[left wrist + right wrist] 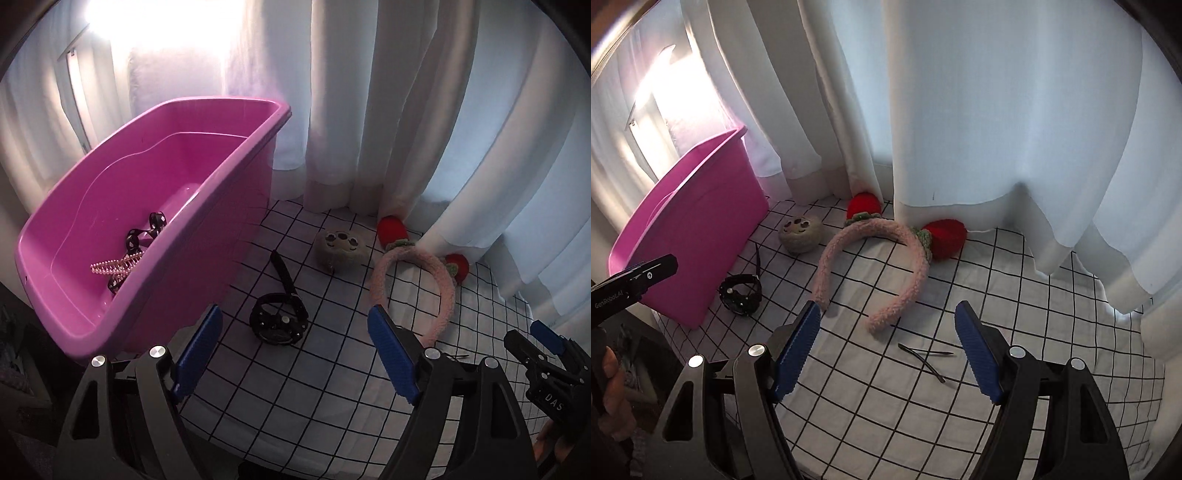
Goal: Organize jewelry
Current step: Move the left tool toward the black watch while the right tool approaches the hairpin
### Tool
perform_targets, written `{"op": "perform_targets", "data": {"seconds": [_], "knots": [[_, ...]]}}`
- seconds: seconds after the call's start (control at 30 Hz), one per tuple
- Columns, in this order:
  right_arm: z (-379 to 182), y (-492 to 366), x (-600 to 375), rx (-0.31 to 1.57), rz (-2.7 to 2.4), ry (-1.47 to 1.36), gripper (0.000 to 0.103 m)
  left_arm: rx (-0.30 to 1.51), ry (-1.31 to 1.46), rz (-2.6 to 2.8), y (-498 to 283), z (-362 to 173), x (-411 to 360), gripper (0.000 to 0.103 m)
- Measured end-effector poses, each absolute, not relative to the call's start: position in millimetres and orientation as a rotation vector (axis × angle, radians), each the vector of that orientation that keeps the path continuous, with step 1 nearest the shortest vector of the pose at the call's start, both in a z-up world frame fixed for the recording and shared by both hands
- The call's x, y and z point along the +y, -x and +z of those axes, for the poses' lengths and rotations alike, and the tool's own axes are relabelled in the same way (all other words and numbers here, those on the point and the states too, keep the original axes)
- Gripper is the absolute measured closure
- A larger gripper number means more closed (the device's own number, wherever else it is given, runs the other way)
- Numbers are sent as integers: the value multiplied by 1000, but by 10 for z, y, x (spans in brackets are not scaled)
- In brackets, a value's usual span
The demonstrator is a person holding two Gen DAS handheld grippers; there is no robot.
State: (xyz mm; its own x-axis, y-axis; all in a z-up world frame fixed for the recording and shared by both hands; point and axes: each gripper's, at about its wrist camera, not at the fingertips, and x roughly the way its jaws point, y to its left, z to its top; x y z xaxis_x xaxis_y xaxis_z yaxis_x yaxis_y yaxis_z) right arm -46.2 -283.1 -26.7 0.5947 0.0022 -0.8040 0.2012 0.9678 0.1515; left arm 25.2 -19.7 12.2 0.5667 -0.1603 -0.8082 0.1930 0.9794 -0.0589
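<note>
Left gripper (295,354): jaws wide, empty, above the gridded cloth (295,406). Right gripper (886,350): jaws wide, empty.

Just ahead of the left jaws, black studded strap (277,325), coiled, tail toward the pink bin (155,332). Probably light, limp; take it across the coil.

Ahead of the right jaws, two thin dark hairpins (925,358), crossed, flat on the cloth; likely slippery, hard to pinch.

Beyond, fuzzy pink headband (912,280) with red knitted ends; springy arch, grip mid-band. Round plush clip (801,232) near the bin.

In the bin: pearl comb (116,266), black studded piece (146,232).

White curtains (960,110) behind.
</note>
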Motion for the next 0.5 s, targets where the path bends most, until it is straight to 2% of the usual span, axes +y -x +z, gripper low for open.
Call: {"op": "perform_targets", "data": {"seconds": [0.23,0.5], "knots": [[-891,509,-2981,1020,-89,-189,31,1016,-53,-160,-169,-404,-228,24],[-1375,277,-2967,1096,-54,-131,31,1059,-77,-134,-332,-754,-171,24]]}}
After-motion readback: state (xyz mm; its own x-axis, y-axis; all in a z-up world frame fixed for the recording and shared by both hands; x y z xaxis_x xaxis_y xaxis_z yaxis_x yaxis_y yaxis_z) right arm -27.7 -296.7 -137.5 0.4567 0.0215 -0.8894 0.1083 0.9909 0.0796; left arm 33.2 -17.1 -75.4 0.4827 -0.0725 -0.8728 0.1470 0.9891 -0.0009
